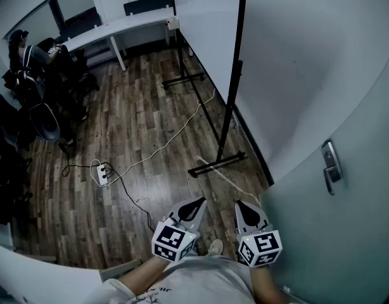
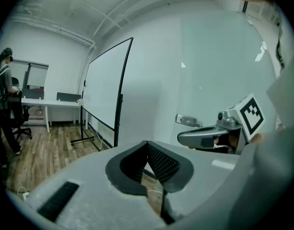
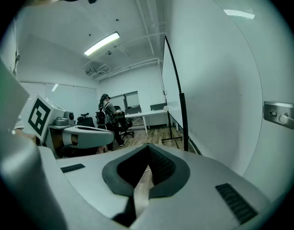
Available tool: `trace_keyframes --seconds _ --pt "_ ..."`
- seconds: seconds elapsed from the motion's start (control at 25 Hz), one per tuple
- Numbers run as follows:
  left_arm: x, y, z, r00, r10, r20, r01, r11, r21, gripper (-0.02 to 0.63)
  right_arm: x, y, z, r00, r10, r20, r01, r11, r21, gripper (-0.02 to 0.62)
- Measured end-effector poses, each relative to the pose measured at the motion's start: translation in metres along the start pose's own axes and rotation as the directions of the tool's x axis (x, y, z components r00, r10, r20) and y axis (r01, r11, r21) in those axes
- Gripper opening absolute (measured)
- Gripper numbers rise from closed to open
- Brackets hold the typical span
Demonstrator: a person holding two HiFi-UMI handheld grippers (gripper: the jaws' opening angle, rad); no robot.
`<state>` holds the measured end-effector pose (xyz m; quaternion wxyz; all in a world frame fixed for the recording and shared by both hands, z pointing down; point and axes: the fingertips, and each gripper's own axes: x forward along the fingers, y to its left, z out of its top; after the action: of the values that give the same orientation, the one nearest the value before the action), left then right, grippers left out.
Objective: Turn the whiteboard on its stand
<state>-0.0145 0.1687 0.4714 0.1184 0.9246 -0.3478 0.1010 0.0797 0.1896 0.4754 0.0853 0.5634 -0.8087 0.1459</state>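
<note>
The whiteboard (image 1: 207, 30) stands on a black-framed stand along the right wall, its near upright (image 1: 234, 68) rising from a floor foot (image 1: 217, 163). My left gripper (image 1: 196, 203) and right gripper (image 1: 246, 206) hover side by side low in the head view, well short of the stand. Both are shut with nothing between the jaws. In the left gripper view the whiteboard (image 2: 106, 87) is ahead to the left, beyond the closed left gripper (image 2: 148, 146). In the right gripper view the board's edge (image 3: 172, 90) shows ahead, beyond the closed right gripper (image 3: 148, 150).
A door with a metal handle (image 1: 332, 163) is close on my right. A power strip (image 1: 103, 173) and cables lie on the wood floor. A white desk (image 1: 118, 27), office chairs and a person (image 1: 20, 49) are at the far left.
</note>
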Motion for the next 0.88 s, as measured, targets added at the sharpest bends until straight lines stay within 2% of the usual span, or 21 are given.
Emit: trace_keyframes --seconds 0.36,0.56,0.88 --pt "-0.006 0.006 0.002 1.000 -0.016 0.003 0.016 1.000 0.002 0.011 0.004 0.007 0.003 1.000 -0.020 -0.002 0.020 1.000 -0.004 0.005" --pt "-0.015 0.023 0.002 1.000 -0.017 0.004 0.017 1.000 -0.001 0.011 0.012 0.015 0.014 0.998 -0.041 0.050 0.040 0.999 0.024 0.005" --pt "-0.026 0.049 0.002 0.999 -0.041 0.004 0.041 0.999 0.009 0.011 0.027 0.033 0.013 0.995 -0.088 0.055 0.086 0.996 0.035 0.005"
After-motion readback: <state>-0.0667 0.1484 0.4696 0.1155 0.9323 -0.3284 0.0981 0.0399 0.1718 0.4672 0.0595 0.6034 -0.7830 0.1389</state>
